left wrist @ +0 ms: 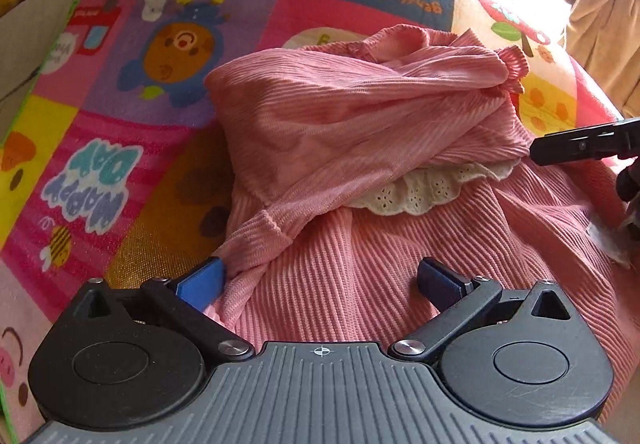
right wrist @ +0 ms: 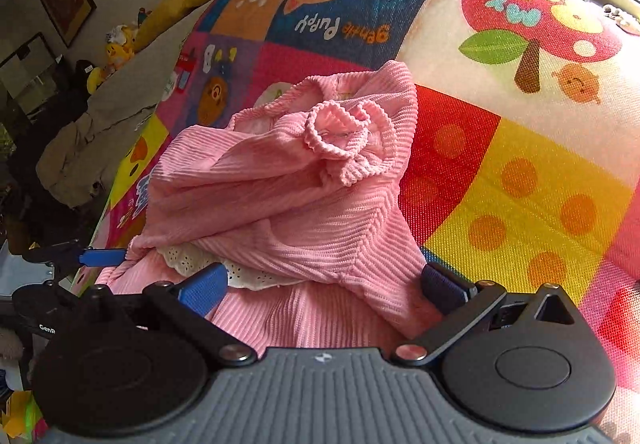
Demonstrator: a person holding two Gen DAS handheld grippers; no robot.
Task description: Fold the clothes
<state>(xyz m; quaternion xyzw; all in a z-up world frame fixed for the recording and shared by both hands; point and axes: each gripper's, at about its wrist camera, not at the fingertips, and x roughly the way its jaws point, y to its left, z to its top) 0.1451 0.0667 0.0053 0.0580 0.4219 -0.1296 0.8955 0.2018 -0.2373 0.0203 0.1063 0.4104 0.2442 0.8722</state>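
The pink ribbed knit garment (left wrist: 360, 132) lies crumpled on the colourful cartoon-print quilt (left wrist: 120, 84). Both the left claw (left wrist: 320, 280) and right claw (right wrist: 332, 284) are spread. Soft, light, floppy; best pinched at hem corners.

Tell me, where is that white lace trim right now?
The white lace trim peeks from under the folded pink garment, mid-frame in both views, on the cartoon mat.
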